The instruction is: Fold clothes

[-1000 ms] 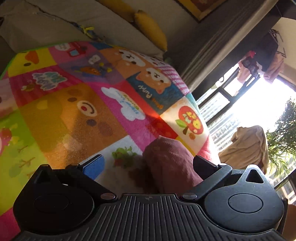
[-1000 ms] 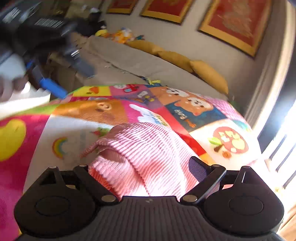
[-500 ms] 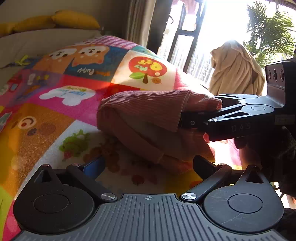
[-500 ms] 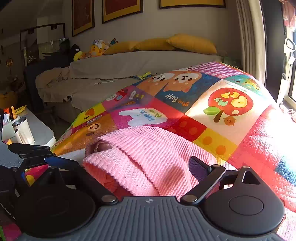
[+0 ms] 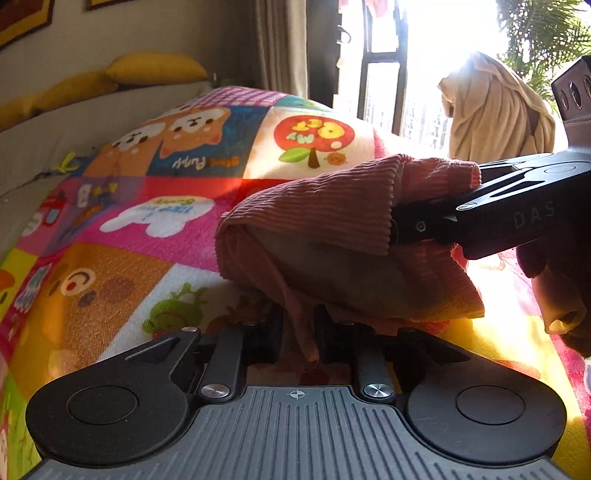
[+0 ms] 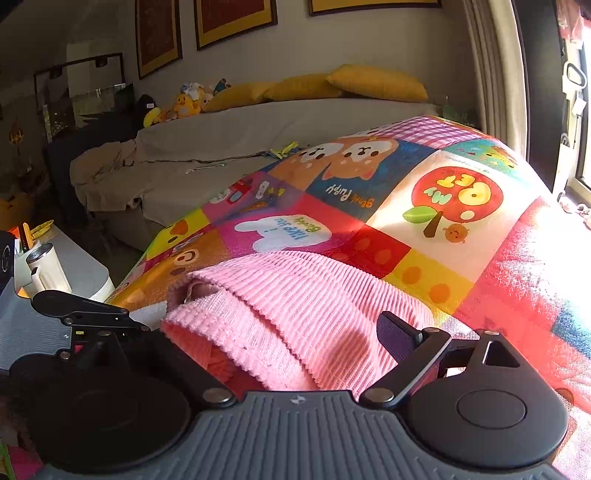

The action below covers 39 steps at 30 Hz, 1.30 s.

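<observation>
**On the patchwork blanket: pink knit bunched between two grippers**

Across the whole foreground spreads the cartoon blanket (image 6: 436, 206), squares of bears, a red apple reading "My Pet" and a white cloud, sunlight burning hot along its window side. Behind it runs a long grey-covered sofa (image 6: 258, 125) lined with yellow cushions (image 6: 373, 83), soft toys (image 6: 184, 103) piled at its far end, and framed red pictures (image 6: 236, 18) up on the wall. To the right, curtains (image 5: 280, 44) hang beside a bright window (image 5: 424, 55), with a beige cloth (image 5: 495, 107) draped in front of the glass. Off at the left, in the right wrist view, a white table (image 6: 85, 266) carries a white tumbler (image 6: 46, 267).

And here's the garment: the pink ribbed garment (image 6: 295, 306) sits crumpled in a mound on the blanket's near part, its hem gaping open.

The right gripper (image 6: 280, 354) reaches in with its jaws spread wide, cloth heaped between them and one finger (image 5: 424, 221) tucked under the upper layer.

The left gripper (image 5: 297, 334) has its jaws closing, nearly together, a thin hanging fold of the knit pinched between the pads.
</observation>
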Each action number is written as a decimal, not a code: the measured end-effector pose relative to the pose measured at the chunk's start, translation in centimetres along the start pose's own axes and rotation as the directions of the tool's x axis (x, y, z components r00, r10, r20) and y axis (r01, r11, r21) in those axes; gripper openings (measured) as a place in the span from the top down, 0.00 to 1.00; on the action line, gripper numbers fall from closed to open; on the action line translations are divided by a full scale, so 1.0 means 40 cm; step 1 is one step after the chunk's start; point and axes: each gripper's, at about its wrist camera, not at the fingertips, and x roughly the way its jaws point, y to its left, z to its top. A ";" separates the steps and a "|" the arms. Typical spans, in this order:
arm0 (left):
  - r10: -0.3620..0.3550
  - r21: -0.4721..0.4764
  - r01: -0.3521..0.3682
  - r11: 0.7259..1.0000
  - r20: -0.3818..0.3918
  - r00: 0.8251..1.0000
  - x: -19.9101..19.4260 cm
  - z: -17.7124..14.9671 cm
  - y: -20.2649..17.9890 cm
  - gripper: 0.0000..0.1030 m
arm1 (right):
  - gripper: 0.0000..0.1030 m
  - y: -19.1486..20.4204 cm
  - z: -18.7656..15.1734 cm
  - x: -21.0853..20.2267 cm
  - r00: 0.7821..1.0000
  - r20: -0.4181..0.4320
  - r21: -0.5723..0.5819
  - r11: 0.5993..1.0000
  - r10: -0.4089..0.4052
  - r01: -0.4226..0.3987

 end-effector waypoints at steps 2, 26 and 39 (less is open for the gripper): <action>-0.039 -0.053 0.039 0.998 -0.002 0.999 -0.016 -0.007 0.029 0.84 | 0.11 0.008 -0.003 0.001 1.000 -0.010 -0.002 1.000 0.024 -0.024; -0.098 -0.153 0.086 0.984 -0.072 0.993 0.050 -0.012 0.046 0.93 | 0.09 -0.010 -0.006 0.040 0.998 -0.037 0.081 0.996 0.050 -0.047; -0.261 -0.388 0.253 0.886 0.033 0.965 -0.173 -0.083 0.193 0.93 | 0.04 0.115 -0.067 0.058 0.989 -0.124 -0.083 0.993 0.079 -0.089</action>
